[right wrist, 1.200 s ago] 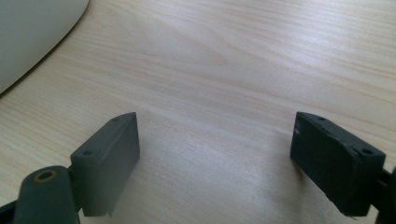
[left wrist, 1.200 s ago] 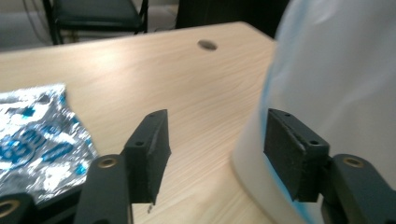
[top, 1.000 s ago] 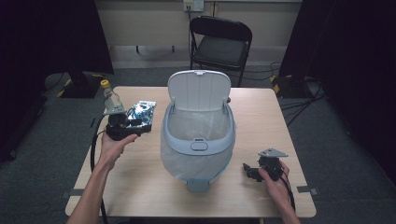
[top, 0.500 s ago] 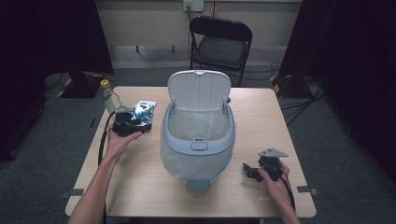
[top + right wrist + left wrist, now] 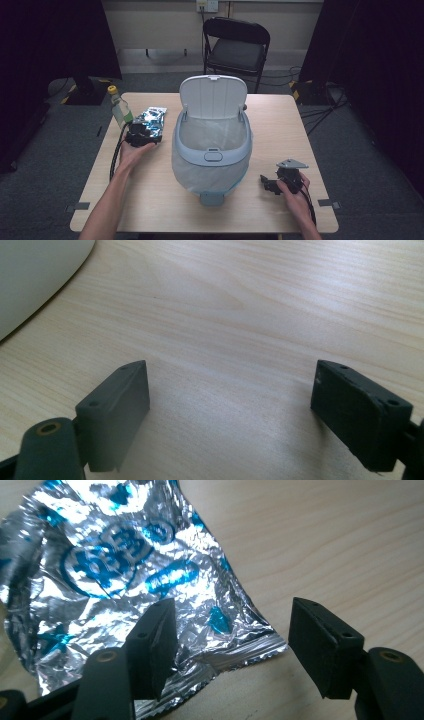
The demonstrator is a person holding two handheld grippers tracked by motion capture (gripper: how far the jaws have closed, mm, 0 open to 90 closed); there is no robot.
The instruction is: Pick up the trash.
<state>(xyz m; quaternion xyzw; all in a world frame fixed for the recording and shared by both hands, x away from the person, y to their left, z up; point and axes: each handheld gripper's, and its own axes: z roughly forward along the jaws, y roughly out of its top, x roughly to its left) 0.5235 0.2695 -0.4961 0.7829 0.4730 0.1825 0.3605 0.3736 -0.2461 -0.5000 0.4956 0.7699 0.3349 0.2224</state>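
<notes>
The left hand-held gripper [image 5: 227,645] hangs low over the near crimped edge of a crinkled silver-and-blue foil wrapper [image 5: 125,575], jaws wide apart and holding nothing; the wrapper lies flat on the surface [image 5: 150,195], just ahead of the jaws and stretching away from them, one jaw over its corner. It sits at the surface's left, between one yellow-capped bottle [image 5: 119,106] and one open, lined bin [image 5: 212,150]. The right hand-held gripper [image 5: 273,183], also open and empty, rests well apart, so the left is far nearer.
</notes>
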